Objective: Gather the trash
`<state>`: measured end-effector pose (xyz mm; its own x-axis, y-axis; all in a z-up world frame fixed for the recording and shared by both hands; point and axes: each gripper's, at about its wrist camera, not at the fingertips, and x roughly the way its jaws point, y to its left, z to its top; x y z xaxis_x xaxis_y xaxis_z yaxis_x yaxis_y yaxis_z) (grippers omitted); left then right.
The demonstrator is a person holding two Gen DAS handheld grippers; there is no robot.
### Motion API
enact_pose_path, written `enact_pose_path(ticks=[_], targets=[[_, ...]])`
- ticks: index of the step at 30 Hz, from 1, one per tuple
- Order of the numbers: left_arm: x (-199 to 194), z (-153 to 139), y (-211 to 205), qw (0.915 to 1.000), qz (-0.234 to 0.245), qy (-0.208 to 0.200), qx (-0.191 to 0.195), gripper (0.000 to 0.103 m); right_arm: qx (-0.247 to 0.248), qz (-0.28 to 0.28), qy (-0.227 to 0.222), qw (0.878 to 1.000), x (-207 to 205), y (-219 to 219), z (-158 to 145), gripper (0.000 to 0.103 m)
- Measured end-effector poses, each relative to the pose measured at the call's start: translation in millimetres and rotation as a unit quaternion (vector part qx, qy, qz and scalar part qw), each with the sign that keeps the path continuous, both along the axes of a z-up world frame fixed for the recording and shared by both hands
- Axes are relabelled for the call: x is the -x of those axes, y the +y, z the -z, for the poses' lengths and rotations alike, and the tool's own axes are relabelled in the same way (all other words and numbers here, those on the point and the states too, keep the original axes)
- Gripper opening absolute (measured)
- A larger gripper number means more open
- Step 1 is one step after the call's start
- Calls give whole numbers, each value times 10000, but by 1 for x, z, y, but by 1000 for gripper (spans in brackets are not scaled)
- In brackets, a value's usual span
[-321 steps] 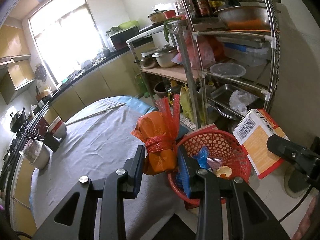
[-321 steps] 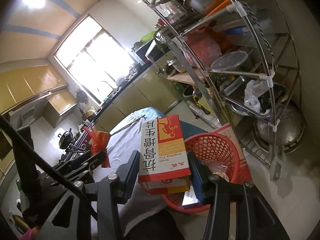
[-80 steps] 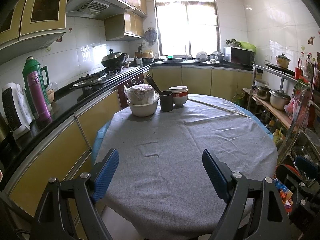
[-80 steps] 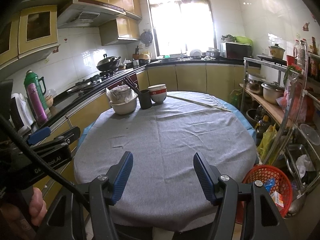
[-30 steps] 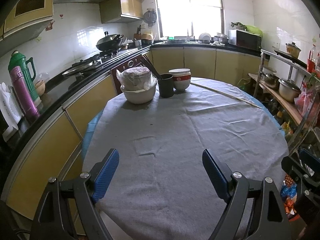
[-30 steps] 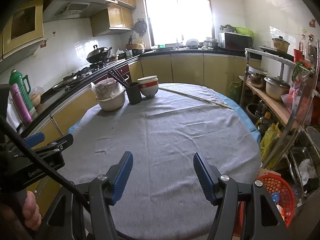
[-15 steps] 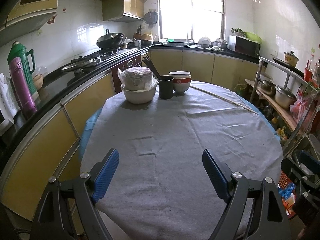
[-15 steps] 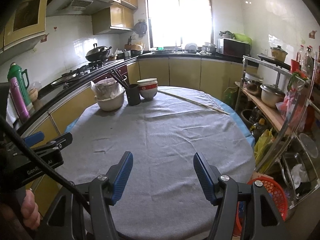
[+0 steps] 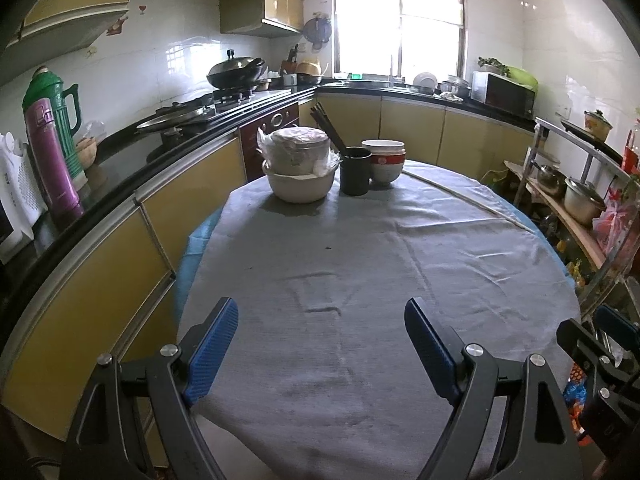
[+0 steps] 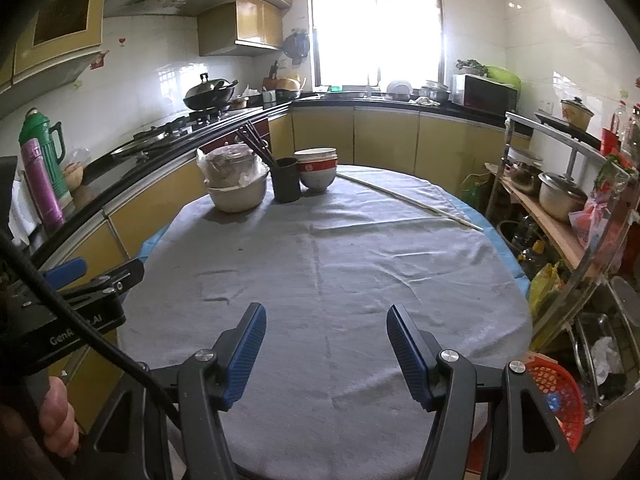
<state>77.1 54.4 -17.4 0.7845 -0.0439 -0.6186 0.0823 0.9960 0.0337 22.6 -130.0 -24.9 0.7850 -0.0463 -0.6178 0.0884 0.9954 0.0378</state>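
Grippers: left gripper (image 9: 320, 354) hangs over the near edge of the surface (image 9: 360, 264) with jaws spread wide and nothing between them; right gripper (image 10: 326, 354) is parted a bit narrower, also empty.
Trash: honestly none visible on the grey cloth. What shows is down in the red basket (image 10: 560, 400) on the floor, just off the near right corner of the surface, with some blue scraps inside.
Stuff at the far edge: covered bowl (image 9: 300, 176), dark cup (image 9: 355, 176) with chopsticks and stacked bowls (image 9: 384, 162) look like dishes, not trash, so probably leave them.
Stick: a long thin rod (image 10: 408, 199) lies along the far right edge, long axis running from the bowls toward the right edge.
Step in hand: looks like a final scan, collection seems about done.
How to do it well: sweep both views slowly along the edges, keep the jaws off the cloth so it doesn't snag or drag the dishes.
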Motion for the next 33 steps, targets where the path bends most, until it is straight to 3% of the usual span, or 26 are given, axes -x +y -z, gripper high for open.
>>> enact_pose_path(ticks=[24,33], targets=[[-8,2,-6,9999,-31,63,-152,86,-201,-109,94,9997,-18,-4,10,67],[-27,14,-17,9995,9,234,-203,86,-328,-56,257,9991,-37,-18,27,67]])
